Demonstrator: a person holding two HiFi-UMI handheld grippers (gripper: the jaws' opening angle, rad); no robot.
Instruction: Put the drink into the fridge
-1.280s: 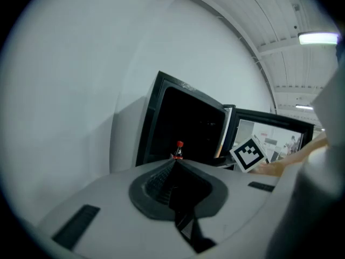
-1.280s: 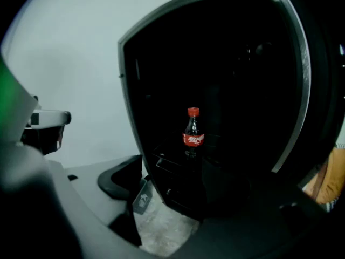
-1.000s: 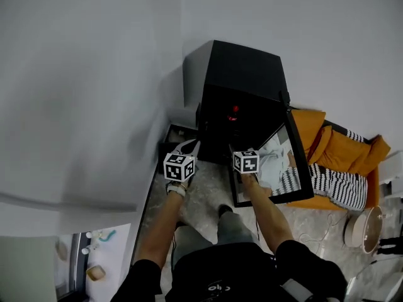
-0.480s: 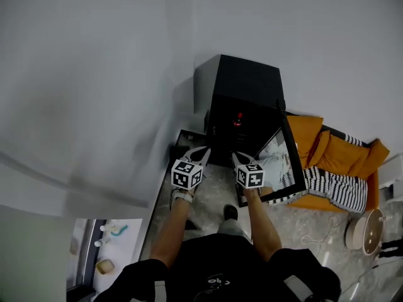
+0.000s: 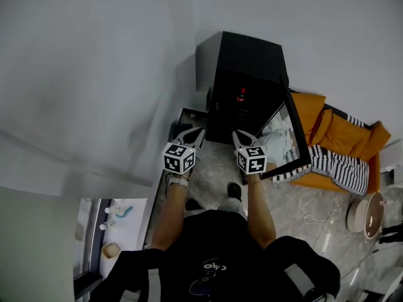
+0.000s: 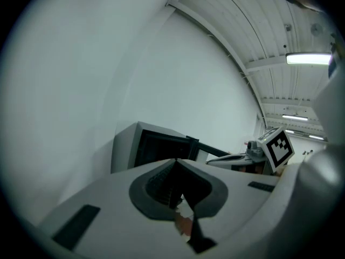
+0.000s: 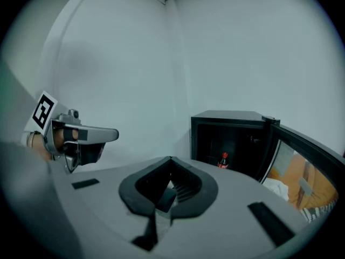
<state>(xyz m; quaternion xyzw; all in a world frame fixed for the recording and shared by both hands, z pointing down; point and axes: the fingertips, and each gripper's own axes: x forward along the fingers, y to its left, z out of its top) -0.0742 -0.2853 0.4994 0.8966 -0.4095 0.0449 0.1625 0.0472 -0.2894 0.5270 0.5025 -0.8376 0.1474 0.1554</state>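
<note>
Drink bottle (image 7: 223, 160) sits upright inside the black fridge (image 5: 249, 61), with the door (image 5: 291, 134) swung open. Both arms reach forward side by side. Left gripper (image 5: 198, 132) and right gripper (image 5: 237, 134) point at the fridge, both with jaws pinched together and holding nothing.

Head view overhead, steeply down; 2 gripper views low, toward shared fridge (image 5: 249, 58).

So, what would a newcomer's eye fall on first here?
A black mini fridge stands open against the white wall, with a red-capped drink bottle inside. Before it, the left gripper and the right gripper are empty, fingers closed. An orange sofa sits beside the fridge door.
</note>
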